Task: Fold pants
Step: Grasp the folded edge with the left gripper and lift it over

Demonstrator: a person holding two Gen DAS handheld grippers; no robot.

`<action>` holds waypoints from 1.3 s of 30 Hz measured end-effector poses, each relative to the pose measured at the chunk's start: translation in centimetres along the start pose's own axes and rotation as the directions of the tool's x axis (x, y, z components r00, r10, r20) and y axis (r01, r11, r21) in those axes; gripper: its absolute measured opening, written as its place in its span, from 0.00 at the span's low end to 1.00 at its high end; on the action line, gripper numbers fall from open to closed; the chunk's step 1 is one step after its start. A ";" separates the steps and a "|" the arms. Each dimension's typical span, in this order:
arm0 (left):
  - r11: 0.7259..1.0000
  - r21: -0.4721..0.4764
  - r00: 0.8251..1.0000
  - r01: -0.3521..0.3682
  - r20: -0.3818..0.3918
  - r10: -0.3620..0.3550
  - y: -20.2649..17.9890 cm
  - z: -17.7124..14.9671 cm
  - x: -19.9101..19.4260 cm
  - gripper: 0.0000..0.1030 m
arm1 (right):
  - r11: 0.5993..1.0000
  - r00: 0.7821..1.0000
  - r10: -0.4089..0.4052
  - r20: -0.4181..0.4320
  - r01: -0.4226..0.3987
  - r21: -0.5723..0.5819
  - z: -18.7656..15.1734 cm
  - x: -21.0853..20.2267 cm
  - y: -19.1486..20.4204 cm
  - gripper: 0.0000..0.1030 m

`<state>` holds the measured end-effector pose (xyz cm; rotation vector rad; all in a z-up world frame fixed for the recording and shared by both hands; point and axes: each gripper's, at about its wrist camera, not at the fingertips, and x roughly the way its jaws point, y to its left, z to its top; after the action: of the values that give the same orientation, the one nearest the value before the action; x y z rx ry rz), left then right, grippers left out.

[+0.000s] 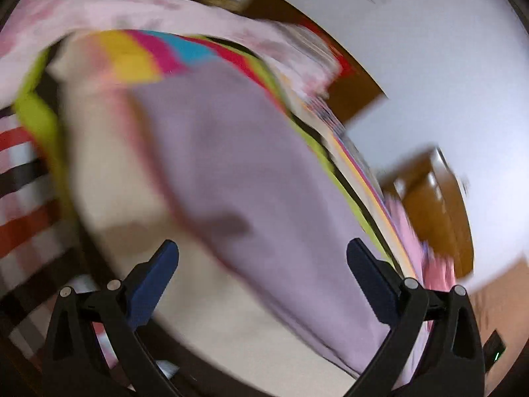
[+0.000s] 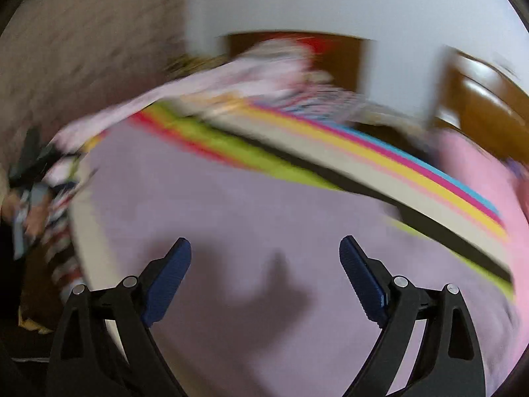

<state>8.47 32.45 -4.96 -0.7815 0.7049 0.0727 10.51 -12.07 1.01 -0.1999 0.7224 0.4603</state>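
Both views are smeared by motion. Lilac pants (image 1: 251, 172) lie spread flat on a bed with a striped cover (image 1: 139, 56). My left gripper (image 1: 263, 256) hovers above the lilac cloth, its blue pads wide apart and nothing between them. In the right wrist view the same lilac pants (image 2: 231, 205) fill the lower half. My right gripper (image 2: 266, 253) stands open over them, empty, and its shadow falls on the cloth just ahead. At the far left edge of that view the other gripper (image 2: 29, 162) shows small and blurred beside a hand.
A pale pink patterned blanket (image 1: 132, 10) lies bunched along the bed's far side. A pink cloth (image 2: 476, 178) sits at the right. Brown wooden furniture (image 1: 439, 211) stands by a white wall (image 1: 446, 66). The striped cover (image 2: 347, 152) runs diagonally behind the pants.
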 end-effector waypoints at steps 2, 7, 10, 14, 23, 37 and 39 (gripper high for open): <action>0.999 -0.031 1.000 -0.023 0.018 0.024 1.8 0.9 -0.8 0.98 | 0.979 0.996 0.083 -0.016 -0.085 -0.186 2.7 3.8 7.0 0.84; 0.995 -0.095 0.999 -0.024 0.047 0.029 5.0 1.8 -3.1 0.98 | 0.833 0.982 0.175 -0.077 -0.189 -0.520 7.4 11.8 21.5 0.79; 0.995 -0.097 1.000 0.014 0.016 -0.013 5.2 2.1 -2.8 0.98 | 0.772 0.977 0.174 -0.125 -0.214 -0.598 7.6 14.4 26.3 0.77; 0.995 -0.059 0.996 0.078 -0.048 -0.081 4.3 2.5 -0.7 0.98 | 0.771 0.985 0.130 -0.110 -0.171 -0.614 7.0 15.9 27.2 0.61; 0.975 -0.161 0.982 0.154 -0.085 -0.169 5.8 4.6 4.3 0.98 | 0.853 0.973 0.189 -0.135 -0.231 -0.468 9.9 17.1 24.1 0.52; 0.967 -0.191 0.985 0.170 0.042 -0.165 8.4 7.4 6.2 0.32 | 0.907 0.935 0.349 -0.068 -0.355 -0.224 9.5 11.1 17.7 0.85; 0.975 -0.158 0.987 0.159 0.046 -0.153 8.3 7.4 6.0 0.24 | 0.931 0.946 0.323 -0.040 -0.325 -0.168 8.4 9.4 14.7 0.85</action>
<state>14.66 42.23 -10.08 -0.9867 0.6091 0.0001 14.75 6.84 0.56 -0.2470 0.7304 0.8401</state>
